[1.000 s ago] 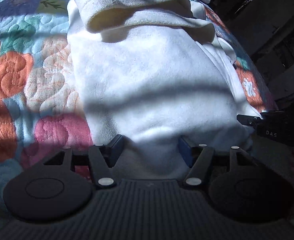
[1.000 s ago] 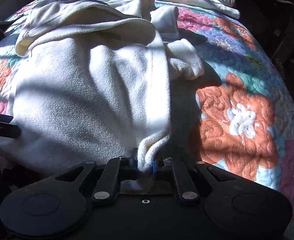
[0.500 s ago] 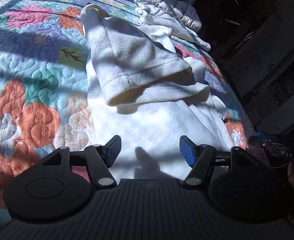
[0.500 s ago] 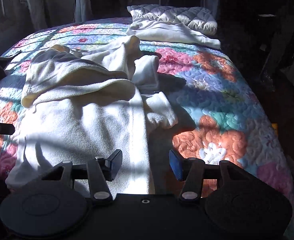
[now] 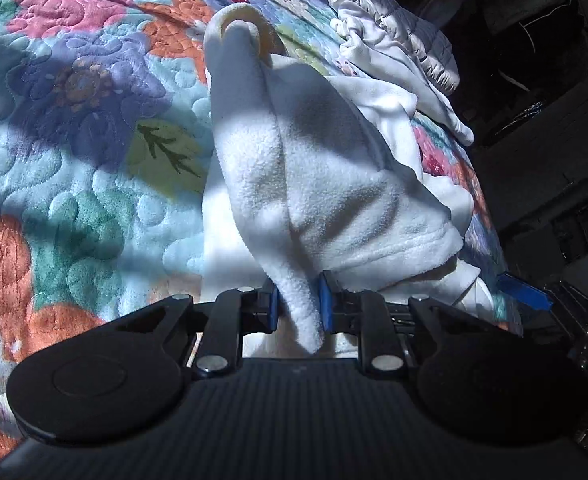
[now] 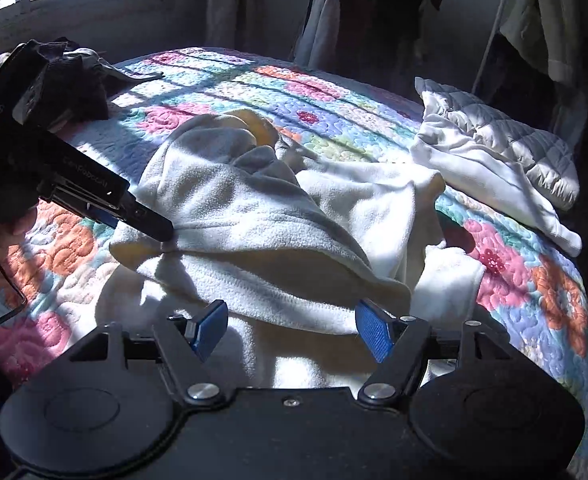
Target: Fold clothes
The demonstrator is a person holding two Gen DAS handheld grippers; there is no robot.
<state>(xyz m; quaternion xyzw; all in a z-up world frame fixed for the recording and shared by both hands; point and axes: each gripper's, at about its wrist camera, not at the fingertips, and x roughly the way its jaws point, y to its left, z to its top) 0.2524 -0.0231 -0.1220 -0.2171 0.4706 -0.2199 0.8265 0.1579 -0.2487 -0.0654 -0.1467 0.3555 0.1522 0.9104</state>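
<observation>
L gripper (image 5: 296, 306) pinches a corner of the cream fleece garment (image 5: 326, 200), blue pads nearly together w/ a tongue of fabric hanging down btwn them; from the right wrist view the same tool reaches in from the left and bunches the hem at its tip. R gripper (image 6: 289, 330) hangs wide apart w/ nothing in it, just in front of the folded flap's near edge, apparently lined up to take the opposite corner so the flap can be moved evenly. Garment lies mid-bed on the floral quilt (image 5: 73, 168), upper layer doubled over the lower. A second white garment (image 6: 490, 184) and a quilted grey pillow (image 6: 526, 152) sit well apart toward the far right corner, likely out of the way. Fold looks partly done.
</observation>
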